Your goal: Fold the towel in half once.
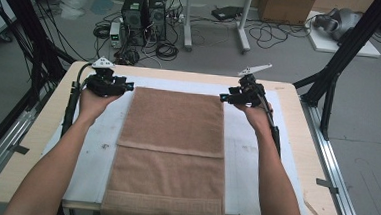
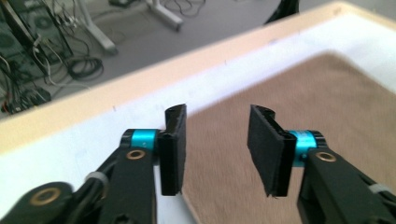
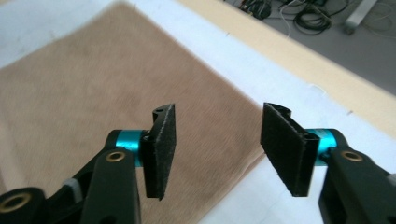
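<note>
Towel [image 1: 168, 151], brown and folded over itself, is lying flat down the middle of the tabletop [image 1: 286, 143], its near edge overhanging. At its far corners, left gripper [image 1: 110, 85] and right gripper [image 1: 238, 97] are hovering, jaws parted and gripping nothing.

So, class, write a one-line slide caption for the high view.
Two open hand-held tools, left tool and right tool, flank the far corners of the folded brown terry towel.

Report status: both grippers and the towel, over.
Left gripper open, empty, by towel's far left corner. Right gripper open, empty, by far right corner. Brown towel folded, flat on table. Nothing in the way.
</note>
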{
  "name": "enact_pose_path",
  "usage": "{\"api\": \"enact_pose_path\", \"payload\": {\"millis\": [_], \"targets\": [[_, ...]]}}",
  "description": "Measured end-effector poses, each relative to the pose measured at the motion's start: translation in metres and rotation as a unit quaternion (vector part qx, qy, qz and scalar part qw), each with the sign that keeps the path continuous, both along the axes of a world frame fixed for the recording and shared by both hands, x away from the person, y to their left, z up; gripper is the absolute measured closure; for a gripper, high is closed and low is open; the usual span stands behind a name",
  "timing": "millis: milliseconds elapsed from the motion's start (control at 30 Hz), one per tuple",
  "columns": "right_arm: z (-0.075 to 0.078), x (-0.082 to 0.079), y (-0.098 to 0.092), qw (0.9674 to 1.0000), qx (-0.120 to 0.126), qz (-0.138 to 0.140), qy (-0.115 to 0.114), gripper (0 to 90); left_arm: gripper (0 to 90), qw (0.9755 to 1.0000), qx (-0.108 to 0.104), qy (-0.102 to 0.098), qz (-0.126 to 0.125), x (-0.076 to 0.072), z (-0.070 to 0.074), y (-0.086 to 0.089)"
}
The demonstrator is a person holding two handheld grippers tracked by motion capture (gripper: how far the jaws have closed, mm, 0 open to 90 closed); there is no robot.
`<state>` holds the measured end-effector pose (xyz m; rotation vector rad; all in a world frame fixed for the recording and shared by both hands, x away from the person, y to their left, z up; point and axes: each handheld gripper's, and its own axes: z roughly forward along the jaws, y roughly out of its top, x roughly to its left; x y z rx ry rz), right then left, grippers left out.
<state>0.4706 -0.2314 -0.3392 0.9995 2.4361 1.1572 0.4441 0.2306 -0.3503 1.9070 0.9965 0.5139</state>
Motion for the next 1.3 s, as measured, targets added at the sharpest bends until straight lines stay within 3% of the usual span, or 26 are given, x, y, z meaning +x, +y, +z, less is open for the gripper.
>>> {"api": "enact_pose_path", "payload": {"millis": [67, 167, 267, 333, 400, 433, 567, 733, 900, 967, 1067, 1200, 1300], "targets": [[-0.005, -0.006, 0.000, 1.0000, -0.004, 0.002, 0.008, 42.3, 53.7, 1.0000, 0.001, 0.001, -0.008, -0.007, -0.006, 0.001], [-0.010, -0.018, -0.001, 1.0000, -0.005, 0.008, 0.000, 41.3, 50.1, 0.9998, -0.010, 0.005, -0.017, -0.019, -0.012, 0.002], [-0.015, -0.030, -0.004, 0.9999, 0.002, 0.012, -0.001, 40.2, 48.6, 0.9996, -0.004, 0.005, -0.027, -0.031, -0.018, 0.003], [-0.017, -0.035, -0.005, 0.9996, 0.001, 0.017, 0.020, 36.7, 46.5, 0.9996, -0.010, 0.006, -0.027, -0.039, -0.023, 0.004], [-0.017, -0.044, -0.004, 0.9997, 0.008, 0.024, 0.006, 37.6, 45.5, 0.9992, -0.001, 0.018, -0.035, -0.045, -0.027, 0.004], [-0.018, -0.049, -0.004, 0.9995, 0.014, 0.028, -0.001, 37.7, 43.8, 0.9992, 0.001, 0.015, -0.037, -0.048, -0.028, 0.004], [-0.026, -0.064, -0.004, 0.9992, 0.013, 0.039, -0.001, 37.6, 43.6, 0.9988, -0.003, 0.017, -0.047, -0.064, -0.037, 0.004], [-0.039, -0.082, -0.004, 0.9986, 0.004, 0.052, 0.003, 38.4, 43.7, 0.9982, 0.010, 0.015, -0.057, -0.083, -0.047, 0.005], [-0.053, -0.096, -0.003, 0.9979, 0.003, 0.063, 0.015, 43.5, 43.9, 0.9972, 0.021, 0.024, -0.068, -0.099, -0.058, 0.004], [-0.060, -0.103, -0.002, 0.9974, -0.001, 0.070, 0.018, 45.0, 44.2, 0.9973, 0.018, 0.019, -0.069, -0.105, -0.062, 0.004], [-0.069, -0.110, 0.001, 0.9967, -0.002, 0.078, 0.025, 46.7, 45.8, 0.9966, 0.025, 0.031, -0.071, -0.110, -0.069, 0.004], [-0.081, -0.118, 0.005, 0.9954, -0.012, 0.090, 0.033, 50.1, 50.5, 0.9963, 0.026, 0.031, -0.076, -0.116, -0.077, 0.004], [-0.090, -0.119, 0.009, 0.9939, -0.021, 0.096, 0.049, 51.8, 54.2, 0.9945, 0.035, 0.048, -0.086, -0.116, -0.085, 0.001]]}}
